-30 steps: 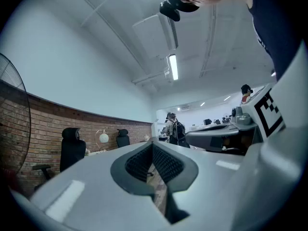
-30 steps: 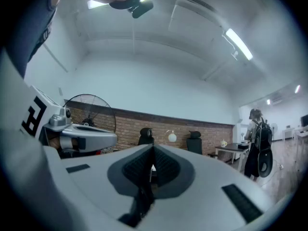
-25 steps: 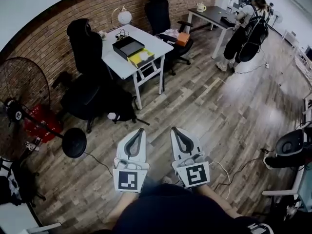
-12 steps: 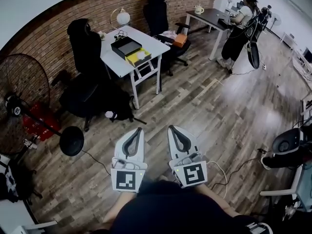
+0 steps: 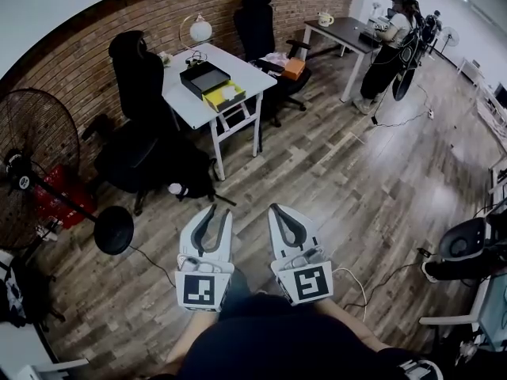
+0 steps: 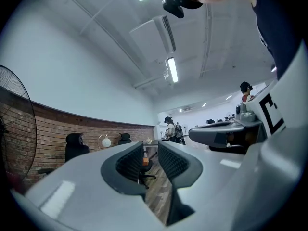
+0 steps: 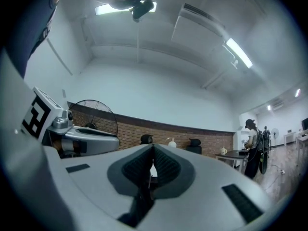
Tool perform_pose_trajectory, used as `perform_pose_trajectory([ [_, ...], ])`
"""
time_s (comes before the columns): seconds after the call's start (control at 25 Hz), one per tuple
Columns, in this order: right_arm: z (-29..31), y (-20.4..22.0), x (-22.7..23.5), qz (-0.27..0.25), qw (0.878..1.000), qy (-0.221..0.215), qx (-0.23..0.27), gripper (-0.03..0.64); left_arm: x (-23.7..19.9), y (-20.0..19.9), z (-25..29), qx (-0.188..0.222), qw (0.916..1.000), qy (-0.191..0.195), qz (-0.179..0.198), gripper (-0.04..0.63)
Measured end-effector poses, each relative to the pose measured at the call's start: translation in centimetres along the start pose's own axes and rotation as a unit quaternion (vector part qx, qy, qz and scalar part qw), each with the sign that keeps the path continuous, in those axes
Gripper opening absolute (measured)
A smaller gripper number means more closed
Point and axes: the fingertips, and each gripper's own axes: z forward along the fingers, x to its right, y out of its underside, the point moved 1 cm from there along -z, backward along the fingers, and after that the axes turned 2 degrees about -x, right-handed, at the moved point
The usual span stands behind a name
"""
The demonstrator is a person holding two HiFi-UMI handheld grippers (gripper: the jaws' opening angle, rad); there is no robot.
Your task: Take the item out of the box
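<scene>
Far ahead on a white table [image 5: 198, 111] lies an open black box [image 5: 204, 77], with a yellow tray [image 5: 224, 96] beside it holding a white item [image 5: 232, 90]. Both grippers are held low near the person's body, well short of the table and above the wooden floor. My left gripper [image 5: 214, 211] has its jaws opening, a gap shows between them and nothing is in it; in the left gripper view [image 6: 151, 153] the floor shows through the gap. The jaws of my right gripper [image 5: 276, 209] are together and empty, as the right gripper view [image 7: 152, 154] also shows.
Black office chairs [image 5: 141, 77] stand around the table, one holding an orange thing [image 5: 294, 68]. A standing fan [image 5: 36, 161] is at the left with cables on the floor. A person [image 5: 390, 42] stands at a dark desk [image 5: 342, 28] at the back right.
The left gripper's jaws have parted from closed to a visible gap. Both grippers drifted slightly left. The person at the far desk moved closer to it.
</scene>
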Motion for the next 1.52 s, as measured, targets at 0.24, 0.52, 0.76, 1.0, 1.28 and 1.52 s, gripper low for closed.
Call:
perform_pose_trajectory([
  [0.24, 4.5, 0.7, 1.0, -0.009, 1.0, -0.005, 0.006, 0.012, -4.0, 1.1, 3.3, 0.014, 0.9996, -0.017, 0.017, 0.091],
  [0.52, 13.8, 1.9, 3.0, -0.007, 1.0, -0.004, -0.002, 0.012, -10.0, 1.6, 10.5, 0.008, 0.9999, -0.01, 0.001, 0.091],
  [0.76, 22.8, 2.1, 4.5, -0.012, 1.0, 0.002, -0.005, 0.012, -16.6, 1.2, 16.8, 0.004, 1.0, -0.006, -0.004, 0.091],
  [1.0, 29.6, 3.4, 6.0, 0.003, 1.0, 0.024, -0.018, 0.012, -21.6, 1.7, 22.3, 0.004, 0.9999, 0.01, -0.003, 0.091],
  [1.28, 35.7, 4.3, 7.5, 0.002, 0.998, 0.056, -0.016, 0.012, -25.9, 2.5, 27.2, 0.004, 0.9992, 0.04, 0.005, 0.091],
  [1.52, 38.2, 5.5, 7.8, -0.006, 0.997, 0.077, -0.031, 0.012, -27.7, 3.7, 29.6, 0.005, 0.998, 0.063, -0.005, 0.091],
])
